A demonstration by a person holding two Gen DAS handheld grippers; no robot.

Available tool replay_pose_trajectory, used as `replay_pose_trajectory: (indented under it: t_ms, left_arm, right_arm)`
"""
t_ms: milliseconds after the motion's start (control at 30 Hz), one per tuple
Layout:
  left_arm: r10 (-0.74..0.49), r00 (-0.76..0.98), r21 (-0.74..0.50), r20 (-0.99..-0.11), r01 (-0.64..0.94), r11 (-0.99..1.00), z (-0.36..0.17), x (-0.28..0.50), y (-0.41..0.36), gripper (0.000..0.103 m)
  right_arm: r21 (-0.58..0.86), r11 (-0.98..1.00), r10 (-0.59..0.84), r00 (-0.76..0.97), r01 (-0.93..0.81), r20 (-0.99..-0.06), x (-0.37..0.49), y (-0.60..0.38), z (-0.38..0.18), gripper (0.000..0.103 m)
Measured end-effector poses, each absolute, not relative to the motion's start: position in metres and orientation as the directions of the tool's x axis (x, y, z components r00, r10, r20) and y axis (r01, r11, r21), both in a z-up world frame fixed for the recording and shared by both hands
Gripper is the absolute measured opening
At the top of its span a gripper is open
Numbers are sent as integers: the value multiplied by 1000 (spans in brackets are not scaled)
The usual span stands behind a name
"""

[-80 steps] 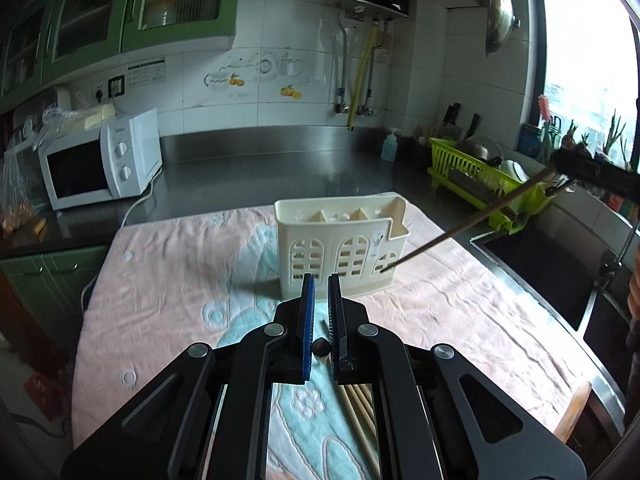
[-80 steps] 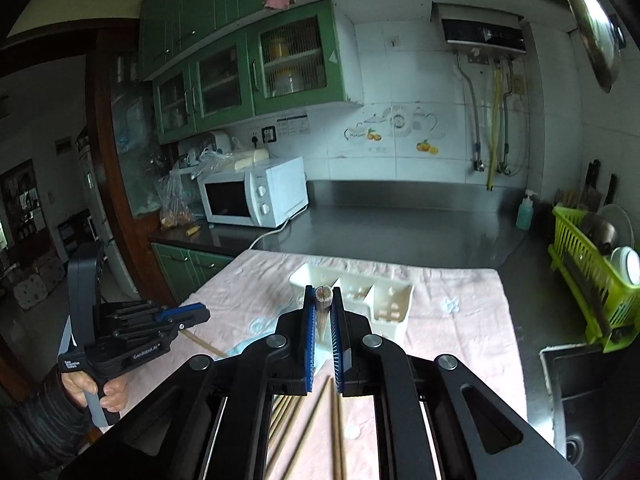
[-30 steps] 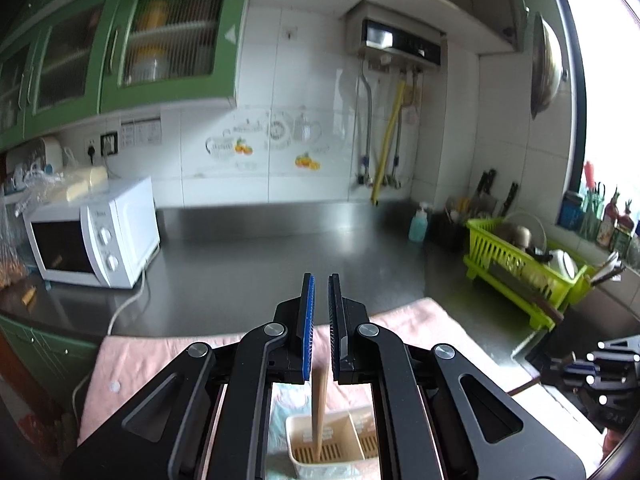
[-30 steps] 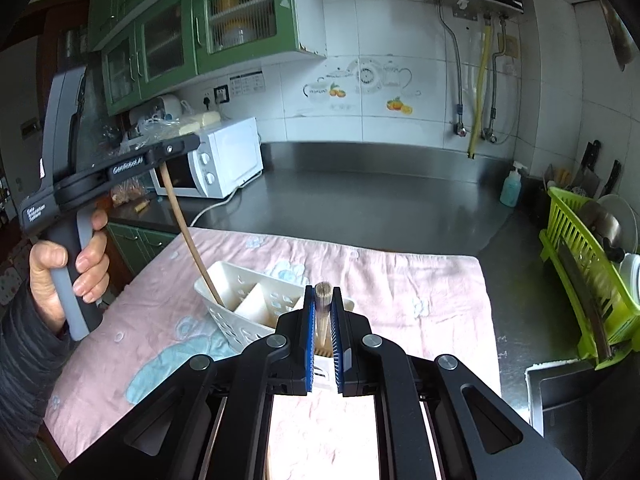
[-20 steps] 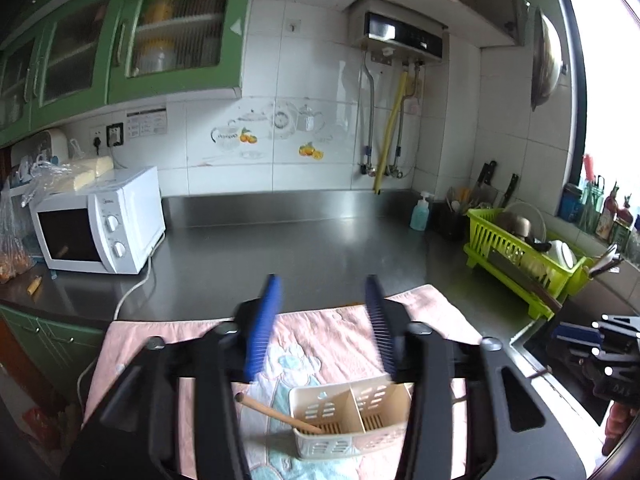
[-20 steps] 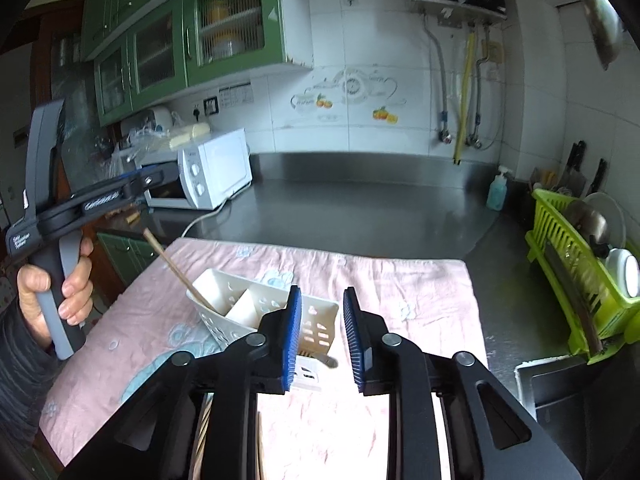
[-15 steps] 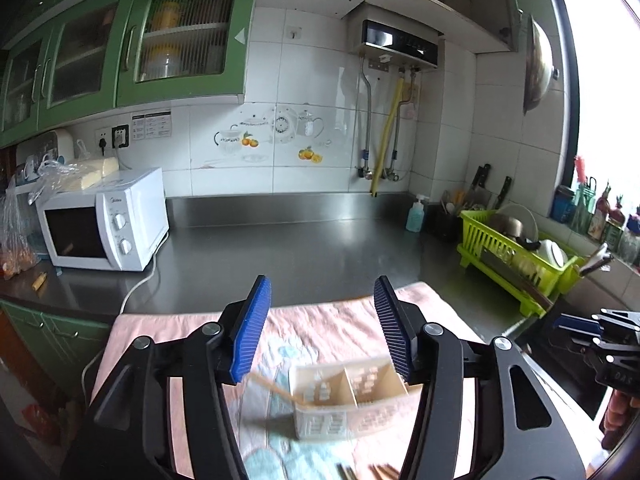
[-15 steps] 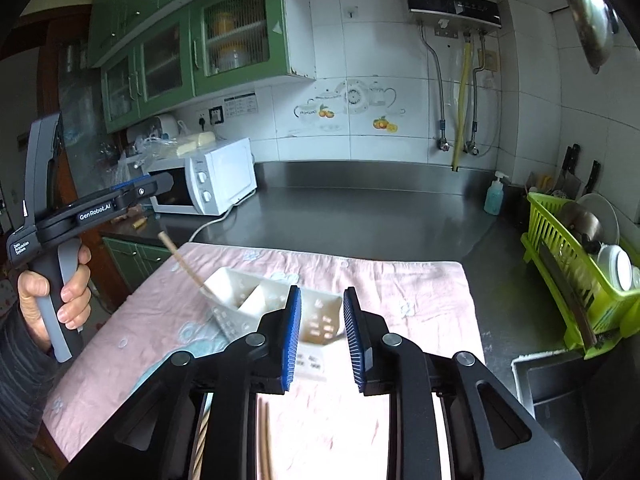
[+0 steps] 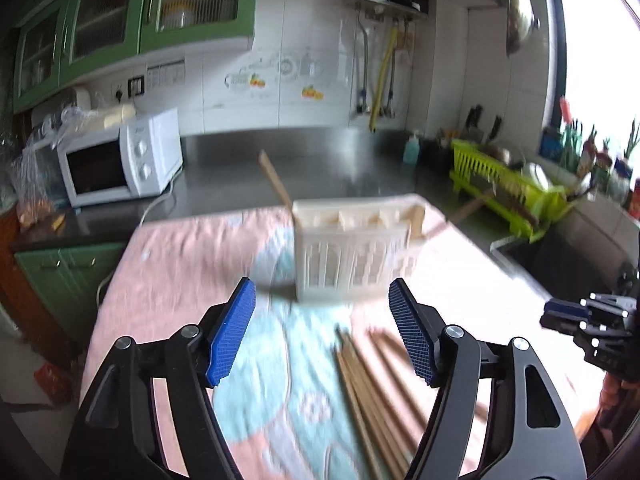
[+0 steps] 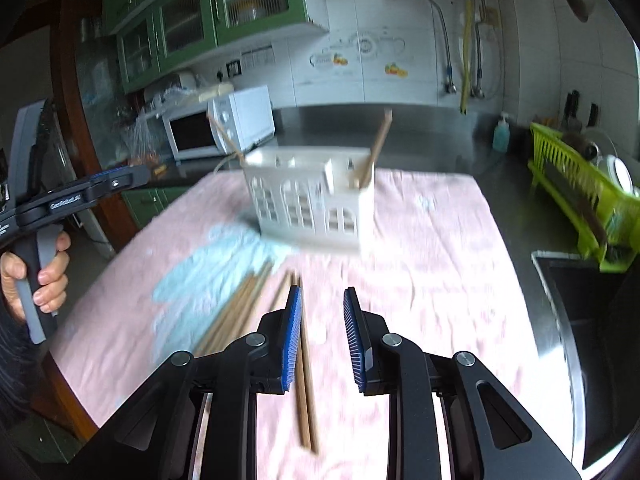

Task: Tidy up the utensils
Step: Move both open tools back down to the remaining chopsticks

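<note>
A cream utensil caddy (image 9: 352,248) (image 10: 312,196) stands on the pink cloth with two wooden chopsticks leaning out of it, one at its left end (image 9: 276,184) (image 10: 228,140) and one at its right end (image 9: 452,216) (image 10: 374,152). Several loose chopsticks (image 9: 376,392) (image 10: 248,308) lie on the cloth in front of it. My left gripper (image 9: 322,332) hangs above them with its jaws opening and nothing between them. My right gripper (image 10: 320,336) is open a little and holds nothing; one chopstick (image 10: 302,368) lies on the cloth just under its left pad.
A white microwave (image 9: 120,160) sits at the back left of the steel counter. A green dish rack (image 9: 504,184) and a dark sink (image 10: 580,300) are on the right. The cloth's near edge drops off by the person's hand (image 10: 36,276).
Both grippers let go of their chopsticks, which now lean in the caddy, and opened. Both then drew back and sank toward the loose chopsticks on the cloth.
</note>
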State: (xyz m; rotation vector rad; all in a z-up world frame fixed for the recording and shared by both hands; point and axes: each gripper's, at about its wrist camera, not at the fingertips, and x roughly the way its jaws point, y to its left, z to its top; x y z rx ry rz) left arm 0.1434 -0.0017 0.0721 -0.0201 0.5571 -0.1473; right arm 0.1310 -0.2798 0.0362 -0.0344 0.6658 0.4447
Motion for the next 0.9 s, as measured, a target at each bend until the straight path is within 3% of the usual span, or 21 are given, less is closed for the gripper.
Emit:
replay_pose_trajectory:
  t_ms: [333, 667, 900]
  left_arm:
    - [-161, 728, -117, -666, 111, 987, -13, 89, -4, 65]
    - [-198, 634, -143, -748, 137, 980, -71, 77, -31, 27]
    - [-202, 614, -139, -763, 149, 979, -82, 80, -38, 20]
  right_arm:
    - [102, 925, 338, 672, -365, -659, 94, -292, -19, 22]
    - [131, 933, 330, 657, -334, -678, 82, -294, -48, 22]
    - [143, 933, 333, 646, -329, -687, 83, -294, -54, 22]
